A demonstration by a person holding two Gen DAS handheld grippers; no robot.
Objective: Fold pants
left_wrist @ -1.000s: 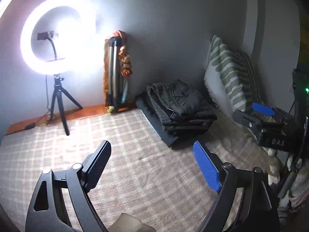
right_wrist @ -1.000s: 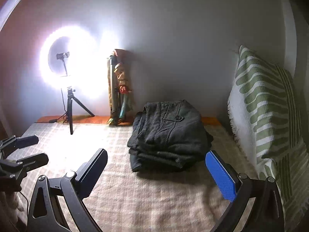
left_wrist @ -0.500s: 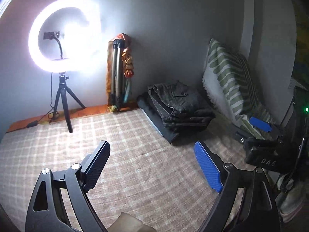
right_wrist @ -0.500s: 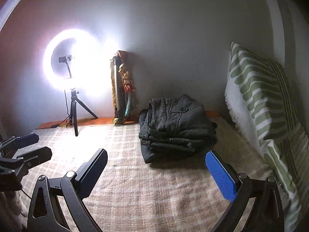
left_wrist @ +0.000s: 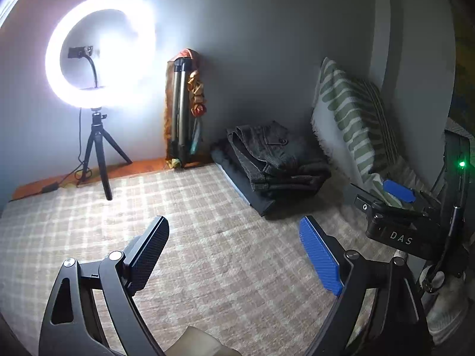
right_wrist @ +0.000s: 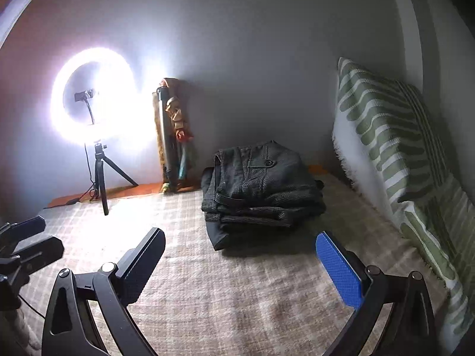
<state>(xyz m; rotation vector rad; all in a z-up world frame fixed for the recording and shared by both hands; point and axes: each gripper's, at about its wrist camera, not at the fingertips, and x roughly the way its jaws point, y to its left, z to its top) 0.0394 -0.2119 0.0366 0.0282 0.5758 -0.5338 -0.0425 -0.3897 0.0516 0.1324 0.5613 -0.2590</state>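
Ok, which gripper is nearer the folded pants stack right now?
Right. The right gripper faces the folded pants almost head-on, just short of them. The left gripper sits further back and off to their left. Both are open and empty.

Lit ring light [left_wrist: 99,52] on tripod [left_wrist: 99,151]; striped pillow [right_wrist: 394,136] against wall.

We see the pants [right_wrist: 261,190] as coarse, matt dark woven cloth, the blanket [right_wrist: 237,290] as nubby plaid fabric, the pillow [right_wrist: 394,145] as ribbed weave.
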